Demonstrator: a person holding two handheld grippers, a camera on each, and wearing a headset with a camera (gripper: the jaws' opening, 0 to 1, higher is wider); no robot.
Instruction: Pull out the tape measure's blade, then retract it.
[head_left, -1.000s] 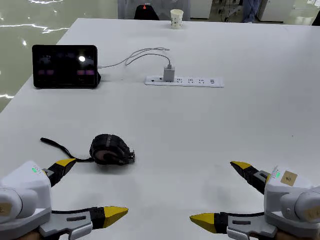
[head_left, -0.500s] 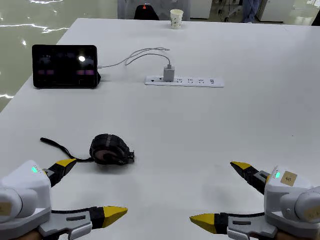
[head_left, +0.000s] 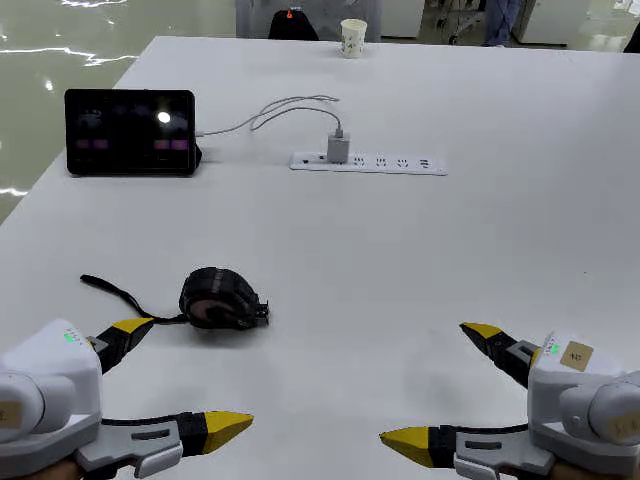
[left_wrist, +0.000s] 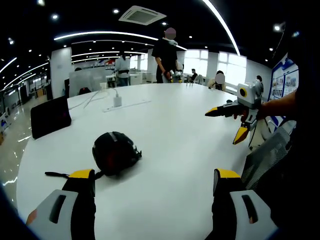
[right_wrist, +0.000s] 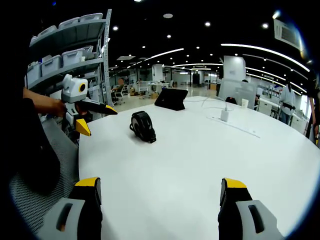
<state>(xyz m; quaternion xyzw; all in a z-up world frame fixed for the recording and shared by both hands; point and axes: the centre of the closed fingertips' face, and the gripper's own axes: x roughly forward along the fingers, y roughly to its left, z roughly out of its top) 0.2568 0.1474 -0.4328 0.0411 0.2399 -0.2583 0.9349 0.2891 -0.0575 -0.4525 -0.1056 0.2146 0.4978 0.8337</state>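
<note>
- Tape measure (head_left: 222, 298) lies unmoved on the table (head_left: 420, 250) since a second ago, blade not drawn out.
- Left gripper (head_left: 188, 375), right gripper (head_left: 437, 384): jaws spread wide, empty, positions unchanged.

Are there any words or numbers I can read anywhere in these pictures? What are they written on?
No text here can be read.
Sticker on the right tongs: marks too small to read.
Tablet screen: blurred pink patches, unreadable.
Paper cup: print too small to read.
Blue wall poster: blurred.
</note>
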